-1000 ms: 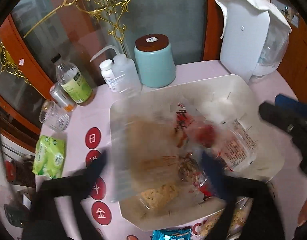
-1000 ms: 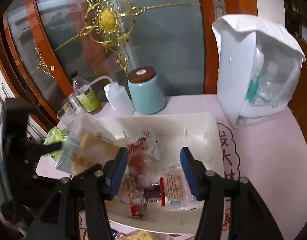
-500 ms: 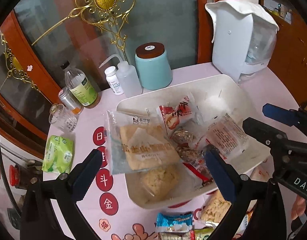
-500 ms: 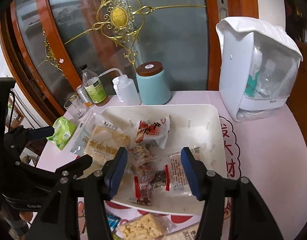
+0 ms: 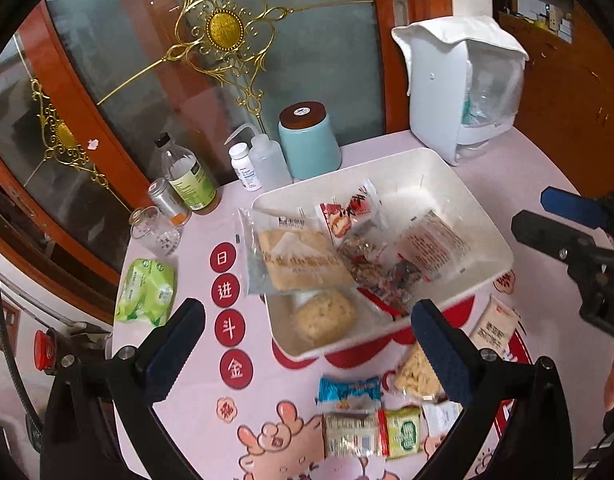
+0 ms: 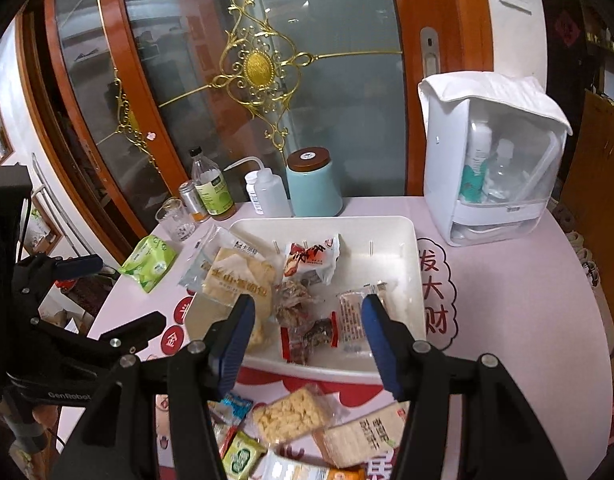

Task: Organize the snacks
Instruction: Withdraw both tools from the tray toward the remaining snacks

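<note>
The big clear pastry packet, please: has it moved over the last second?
Yes. The pastry packet was held blurred above the white tray; now it lies still over the tray's left rim, free of the left tongs.

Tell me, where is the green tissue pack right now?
The green tissue pack lies on the table's left edge in both views, outside the white tray, just in front of the small glass.

Snack packets (image 5: 303, 258) lie in the tray (image 5: 447, 168) — more packets (image 5: 349, 392) before it.
</note>
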A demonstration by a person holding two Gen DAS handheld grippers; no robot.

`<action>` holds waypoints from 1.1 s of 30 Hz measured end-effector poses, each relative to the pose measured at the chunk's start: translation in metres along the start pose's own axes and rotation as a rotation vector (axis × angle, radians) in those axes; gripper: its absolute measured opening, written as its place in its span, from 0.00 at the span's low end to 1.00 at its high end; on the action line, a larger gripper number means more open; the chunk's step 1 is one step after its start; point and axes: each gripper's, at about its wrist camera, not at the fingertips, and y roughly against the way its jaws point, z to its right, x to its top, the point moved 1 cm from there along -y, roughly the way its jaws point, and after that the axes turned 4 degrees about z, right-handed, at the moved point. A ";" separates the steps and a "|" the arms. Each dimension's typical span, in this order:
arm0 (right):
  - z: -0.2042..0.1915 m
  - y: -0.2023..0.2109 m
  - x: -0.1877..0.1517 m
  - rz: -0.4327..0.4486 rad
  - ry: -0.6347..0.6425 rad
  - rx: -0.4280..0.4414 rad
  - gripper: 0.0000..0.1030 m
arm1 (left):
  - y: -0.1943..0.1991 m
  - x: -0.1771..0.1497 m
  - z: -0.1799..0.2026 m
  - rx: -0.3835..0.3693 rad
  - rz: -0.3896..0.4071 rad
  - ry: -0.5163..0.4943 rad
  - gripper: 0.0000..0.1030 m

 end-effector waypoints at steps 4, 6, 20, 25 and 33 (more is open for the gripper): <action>0.001 0.019 -0.014 0.001 0.016 0.006 0.54 | 0.021 -0.015 0.006 0.012 0.010 -0.016 1.00; 0.001 0.026 -0.020 0.000 0.024 0.009 0.54 | 0.029 -0.022 0.009 0.020 0.013 -0.017 1.00; 0.008 0.035 -0.082 -0.095 0.111 0.067 0.54 | 0.052 -0.072 0.016 0.005 -0.018 0.039 1.00; 0.002 0.018 -0.112 -0.166 0.189 0.122 0.54 | 0.038 -0.092 0.012 -0.006 -0.071 0.091 1.00; -0.003 -0.024 -0.164 -0.291 0.384 0.166 0.54 | -0.002 -0.128 0.008 -0.013 -0.184 0.196 1.00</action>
